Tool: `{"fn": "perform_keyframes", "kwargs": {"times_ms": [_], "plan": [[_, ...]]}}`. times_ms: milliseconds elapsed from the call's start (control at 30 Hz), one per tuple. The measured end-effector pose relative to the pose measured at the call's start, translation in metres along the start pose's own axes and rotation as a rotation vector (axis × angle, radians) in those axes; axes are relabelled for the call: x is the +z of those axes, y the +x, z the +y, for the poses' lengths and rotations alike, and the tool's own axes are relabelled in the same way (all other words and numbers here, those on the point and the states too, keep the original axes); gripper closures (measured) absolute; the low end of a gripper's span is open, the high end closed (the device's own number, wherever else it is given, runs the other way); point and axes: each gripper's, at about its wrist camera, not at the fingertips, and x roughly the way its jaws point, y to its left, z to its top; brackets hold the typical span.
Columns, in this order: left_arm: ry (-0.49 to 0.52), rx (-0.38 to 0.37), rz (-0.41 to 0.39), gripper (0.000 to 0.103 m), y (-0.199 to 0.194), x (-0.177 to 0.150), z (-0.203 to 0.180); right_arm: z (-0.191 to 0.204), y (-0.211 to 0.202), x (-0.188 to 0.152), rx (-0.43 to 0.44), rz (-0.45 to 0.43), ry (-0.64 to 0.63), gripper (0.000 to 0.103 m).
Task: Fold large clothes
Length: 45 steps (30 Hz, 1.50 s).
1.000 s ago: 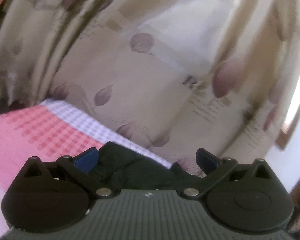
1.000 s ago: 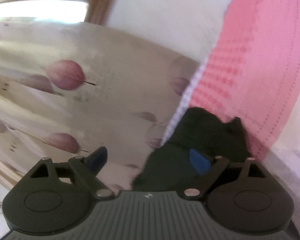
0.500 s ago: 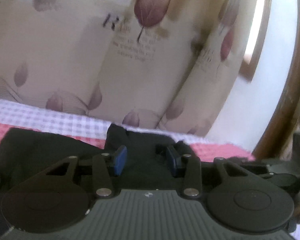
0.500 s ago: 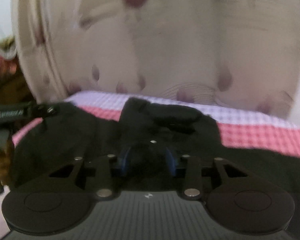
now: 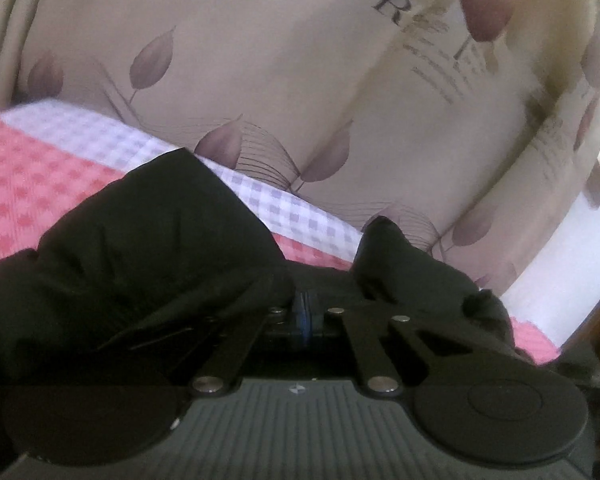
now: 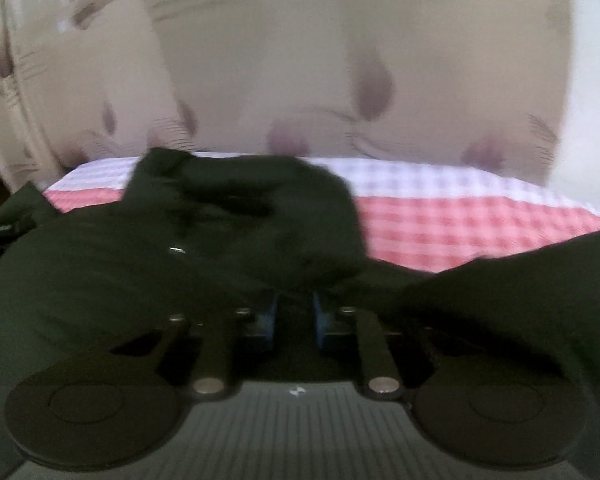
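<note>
Backdrop: beige curtain [image 5: 284, 64] printed with mauve leaves and lettering, hanging behind a bed covered in a pink-and-white checked sheet [image 5: 48, 184]. Item: one large black garment [image 5: 148, 248], lying bunched on the sheet, rumpled into humps with a loose flap raised at the far edge. Left gripper [image 5: 306, 312]: jaws closing, blue pads almost together, dark cloth bunched round them; what lies between the pads is too narrow to make out. Right gripper [image 6: 294, 316]: jaws closing on a ridge of the same cloth, which sits between the blue pads; view blurred. Step in hand, by judgement: securing two grip points along one edge before lifting to make a fold. Handling notes: take a single edge layer in each set of tongs, not a wad; confirm both holds before lifting; raise both hands evenly so the cloth hangs flat; draw it taut sideways before laying it over. Risk: thick bunching may slip free or fold crooked.
</note>
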Motion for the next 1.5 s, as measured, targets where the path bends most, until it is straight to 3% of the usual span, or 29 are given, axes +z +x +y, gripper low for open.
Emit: {"fn": "perform_keyframes", "kwargs": {"times_ms": [200, 533, 667, 833, 1067, 1300, 1433, 1500], "plan": [[-0.048, 0.003, -0.005, 0.092, -0.007, 0.0, 0.014, -0.051, -0.016, -0.016, -0.079, -0.021, 0.102, 0.092], [-0.08, 0.102, 0.004, 0.092, -0.027, 0.004, 0.04, -0.101, -0.044, -0.043, -0.134, -0.057, 0.162, 0.093], [-0.077, 0.143, 0.029, 0.092, -0.035, 0.005, 0.049, -0.098, -0.047, -0.047, -0.196, -0.052, 0.071, 0.093], [-0.145, 0.116, 0.058, 0.092, -0.033, 0.006, 0.062, -0.1, -0.044, -0.05, -0.245, -0.053, 0.039, 0.093], [-0.194, 0.092, 0.067, 0.092, -0.032, 0.005, 0.068, -0.082, -0.035, -0.051, -0.379, -0.036, -0.091, 0.093], [-0.176, 0.103, 0.048, 0.092, -0.035, 0.003, 0.064, -0.079, -0.035, -0.051, -0.401, -0.036, -0.111, 0.092], [-0.163, 0.111, 0.045, 0.092, -0.035, 0.003, 0.063, -0.086, -0.042, -0.041, -0.373, -0.005, -0.071, 0.092], [-0.159, 0.117, 0.043, 0.092, -0.035, 0.004, 0.063, -0.08, -0.059, -0.037, -0.449, -0.032, -0.046, 0.088]]}}
